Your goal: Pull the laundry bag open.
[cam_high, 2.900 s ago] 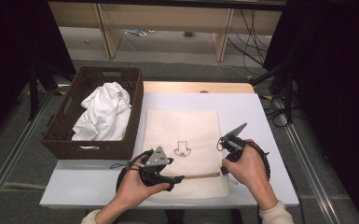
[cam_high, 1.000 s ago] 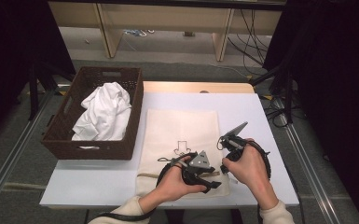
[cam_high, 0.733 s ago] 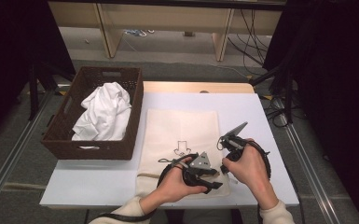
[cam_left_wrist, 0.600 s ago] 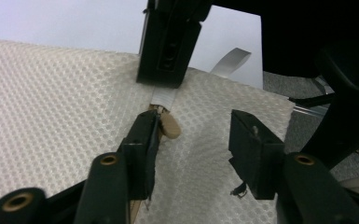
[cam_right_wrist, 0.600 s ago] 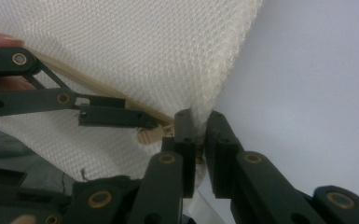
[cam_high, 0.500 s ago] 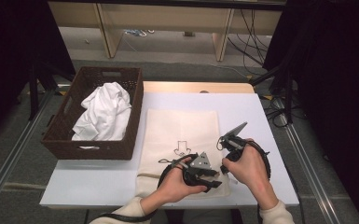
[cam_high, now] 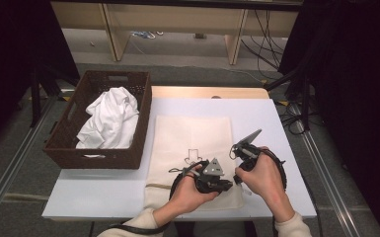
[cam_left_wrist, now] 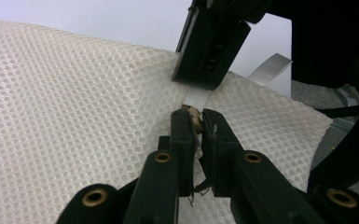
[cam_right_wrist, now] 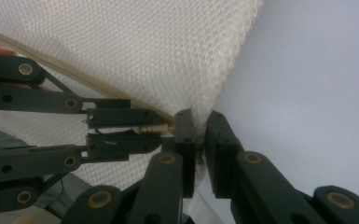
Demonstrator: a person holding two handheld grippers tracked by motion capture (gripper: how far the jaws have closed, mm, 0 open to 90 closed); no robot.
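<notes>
The left gripper (cam_high: 225, 185) has crossed from the near left part of the mesh bag (cam_high: 190, 136) to its near right corner since the earliest picture, and its jaws have just been closing; in the left gripper view they now pinch a small tan zip pull (cam_left_wrist: 193, 113) at the bag's edge, with the fabric bunched between the pads. The right gripper (cam_high: 238, 150) has kept its place throughout and is clamped on the bag's edge right beside that pull, its jaws nearly together with cloth between them, as the right gripper view shows (cam_right_wrist: 199, 123). I take this to mean the setup for working the zip is complete: one tool anchors the bag's end, the other has the slider, so the next move would likely be a pull along the tan zip line (cam_high: 168, 185) that runs across the bag's near end. The bag lies flat on the white table (cam_high: 103, 187), just right of the basket (cam_high: 128, 160) that holds a crumpled white cloth (cam_high: 109, 118), and the corner both grippers hold is the part of the bag farthest from the basket on the near side. The two tools sit tip to tip there, almost touching. The small drawing (cam_high: 193, 157) on the bag lies a little beyond the left gripper, toward the bag's middle.
</notes>
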